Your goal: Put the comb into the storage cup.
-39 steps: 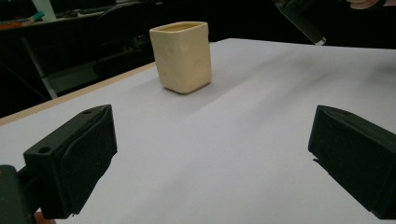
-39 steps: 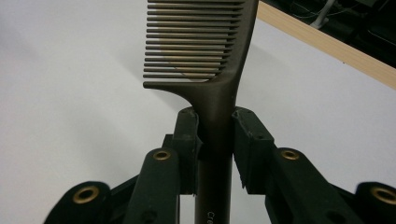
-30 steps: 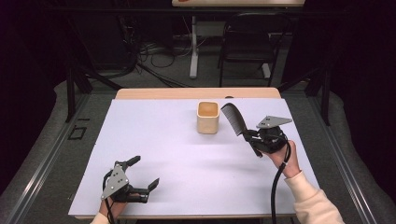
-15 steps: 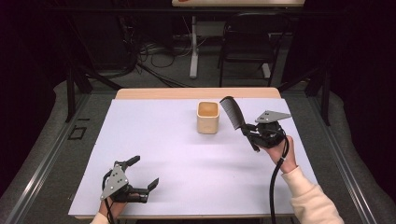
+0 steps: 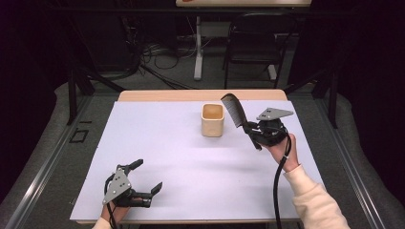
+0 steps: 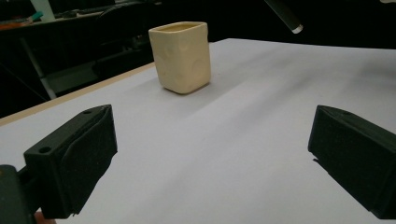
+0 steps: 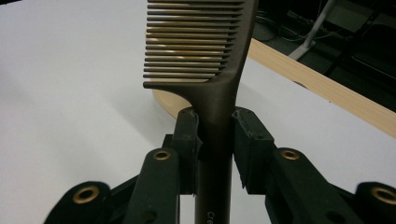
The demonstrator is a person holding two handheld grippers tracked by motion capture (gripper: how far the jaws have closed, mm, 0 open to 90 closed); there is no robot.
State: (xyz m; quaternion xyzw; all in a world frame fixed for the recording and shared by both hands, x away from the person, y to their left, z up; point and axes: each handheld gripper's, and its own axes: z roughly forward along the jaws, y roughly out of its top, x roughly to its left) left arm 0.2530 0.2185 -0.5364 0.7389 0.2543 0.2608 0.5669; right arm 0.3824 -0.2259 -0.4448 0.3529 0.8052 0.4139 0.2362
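Clamping the dark brown plastic comb (image 7: 212, 60) by its handle, the right tool (image 5: 258, 131) holds it teeth-end up beside the cream square cup (image 5: 212, 119), presumably for insertion; the left tool (image 5: 143, 179) rests released on the tabletop (image 5: 191, 167).

Left gripper (image 5: 143, 183): black frame, two black block-shaped jaws with padded inner faces, one small round hole in the end face of each block; grey three-cornered plate with dark screw dots on top

Right gripper (image 5: 250, 132): black linked jaw arms, brass-coloured rivets at the pivots, square black pads, small screw hole beside each pad; grey three-cornered plate above, thick black cable trailing below

Right forearm: cream long sleeve (image 5: 315, 200), ribbed cuff next to the cable
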